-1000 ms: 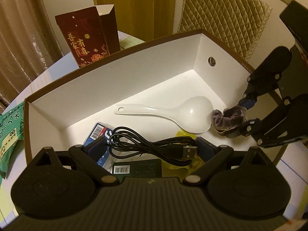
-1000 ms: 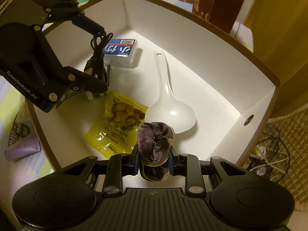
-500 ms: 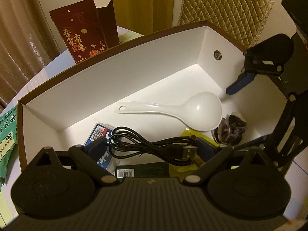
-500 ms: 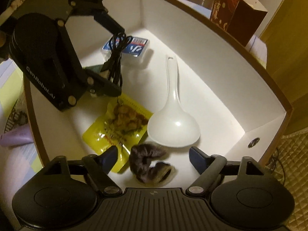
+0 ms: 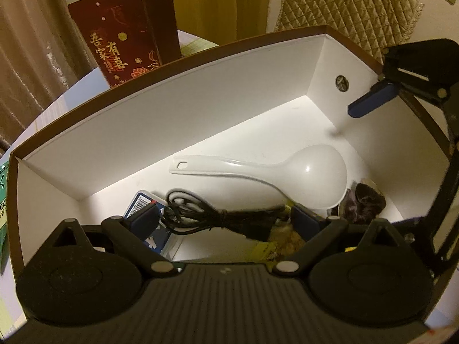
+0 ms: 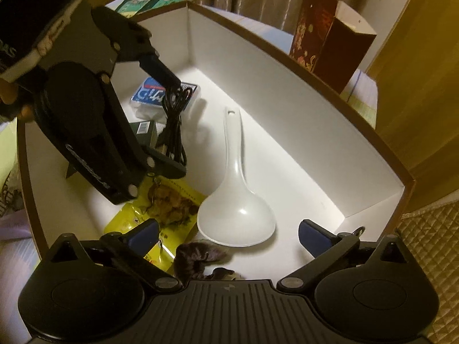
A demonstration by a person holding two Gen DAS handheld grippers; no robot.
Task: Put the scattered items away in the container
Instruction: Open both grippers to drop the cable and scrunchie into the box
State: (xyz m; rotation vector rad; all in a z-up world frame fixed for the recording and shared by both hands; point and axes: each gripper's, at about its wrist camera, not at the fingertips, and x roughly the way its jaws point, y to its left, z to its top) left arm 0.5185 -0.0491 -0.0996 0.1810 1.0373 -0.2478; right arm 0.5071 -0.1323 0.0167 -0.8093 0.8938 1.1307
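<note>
A white box with a brown rim (image 5: 200,109) (image 6: 287,91) holds a white spoon (image 5: 287,175) (image 6: 235,200), a yellow snack packet (image 6: 169,203), a blue tissue pack (image 6: 149,94) and a dark velvet scrunchie (image 5: 364,203) (image 6: 195,261). My left gripper (image 5: 226,218) is over the box's near end, jaws wide, with a coiled black USB cable (image 5: 218,218) (image 6: 172,132) spanning the gap between its fingers. My right gripper (image 6: 228,233) is open and empty, just above the scrunchie lying on the box floor.
A dark red gift box (image 5: 129,34) (image 6: 327,46) stands behind the white box. Green packets (image 6: 149,1) lie on the table beyond the box's far end. A quilted chair back (image 5: 352,14) is at the right.
My right gripper opened and let the scrunchie drop onto the box floor, then drew back and up. My left gripper stayed over the box with the cable.
</note>
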